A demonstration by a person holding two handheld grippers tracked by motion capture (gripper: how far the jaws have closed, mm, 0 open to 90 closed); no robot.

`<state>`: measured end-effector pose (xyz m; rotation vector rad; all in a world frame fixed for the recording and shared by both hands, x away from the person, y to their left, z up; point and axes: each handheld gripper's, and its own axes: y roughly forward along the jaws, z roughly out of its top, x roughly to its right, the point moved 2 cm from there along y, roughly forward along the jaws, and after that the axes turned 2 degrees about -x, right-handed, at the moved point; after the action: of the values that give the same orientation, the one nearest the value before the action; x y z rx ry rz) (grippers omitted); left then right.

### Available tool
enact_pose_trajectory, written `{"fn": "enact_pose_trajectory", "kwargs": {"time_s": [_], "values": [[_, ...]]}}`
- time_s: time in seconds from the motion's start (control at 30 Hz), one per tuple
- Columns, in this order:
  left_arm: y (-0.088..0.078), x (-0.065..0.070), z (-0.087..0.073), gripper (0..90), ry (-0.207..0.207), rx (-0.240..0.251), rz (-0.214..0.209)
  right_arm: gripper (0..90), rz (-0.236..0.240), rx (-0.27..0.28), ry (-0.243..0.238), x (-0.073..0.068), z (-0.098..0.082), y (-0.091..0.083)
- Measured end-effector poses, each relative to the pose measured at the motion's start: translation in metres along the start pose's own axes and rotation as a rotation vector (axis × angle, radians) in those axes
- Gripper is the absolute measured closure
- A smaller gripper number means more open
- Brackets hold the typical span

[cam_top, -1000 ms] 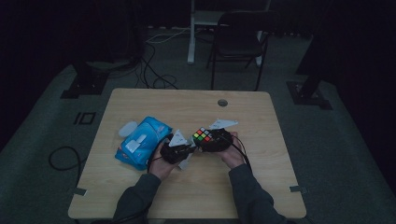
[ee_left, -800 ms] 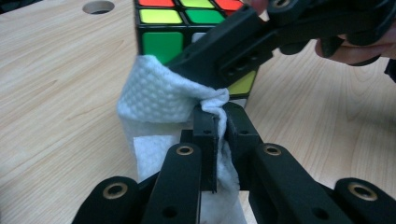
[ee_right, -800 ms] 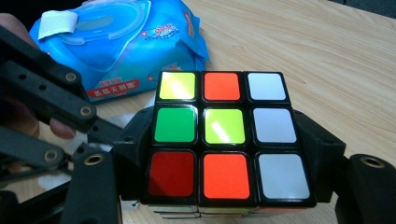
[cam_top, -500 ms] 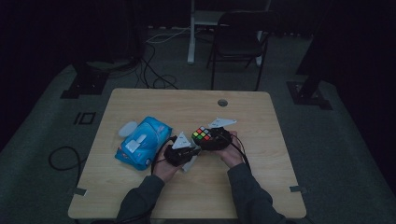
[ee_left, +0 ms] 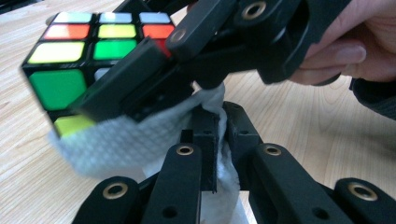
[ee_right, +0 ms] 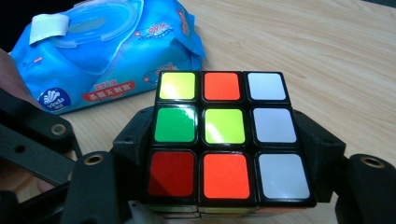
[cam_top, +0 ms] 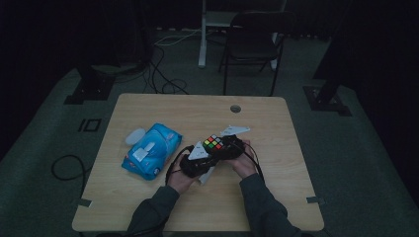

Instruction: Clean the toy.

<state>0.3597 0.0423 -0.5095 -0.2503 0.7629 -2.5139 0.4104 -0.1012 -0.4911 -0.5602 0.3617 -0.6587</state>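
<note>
White, dimpled cloth is what my left gripper point(ee_left: 205, 135) has pinched between its closed jaws: a wet wipe point(ee_left: 140, 140) that spreads out toward the lower left of the left gripper view and lies against the underside of the puzzle cube point(ee_left: 70, 60). My right gripper point(ee_right: 229, 163) has its jaws clamped on the cube point(ee_right: 229, 135), one on each flank, with the face of yellow, orange, white, green and red stickers turned up at its camera. In the high view the cube point(cam_top: 214, 142) sits just right of the middle of the frame, held a little off the wooden surface point(cam_top: 276, 128) between my two hands, the left gripper point(cam_top: 196, 162) low and left of it, the right gripper point(cam_top: 232, 146) beside it on the right. The blue pack of wipes point(cam_top: 150, 150) lies to the left, well apart from my hands.

I judge the step in hand to be wiping the cube clean. The next move calls for dragging the wipe across the face it touches with the cube held firm, then turning the cube to offer an unwiped face without loosening the pinch on the cloth.
</note>
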Motion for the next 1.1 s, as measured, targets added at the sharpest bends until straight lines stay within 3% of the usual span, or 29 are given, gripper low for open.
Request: {"fn": "enact_pose_trajectory", "kwargs": {"time_s": [0.5,1.1], "values": [[0.008,0.003,0.0,85.8,-0.018,0.035,0.0,33.9,0.0,0.012,0.039,0.002,-0.001,-0.001],[0.016,0.005,0.0,85.4,-0.015,0.05,0.051,33.8,0.011,0.037,0.068,-0.001,0.002,-0.002]]}}
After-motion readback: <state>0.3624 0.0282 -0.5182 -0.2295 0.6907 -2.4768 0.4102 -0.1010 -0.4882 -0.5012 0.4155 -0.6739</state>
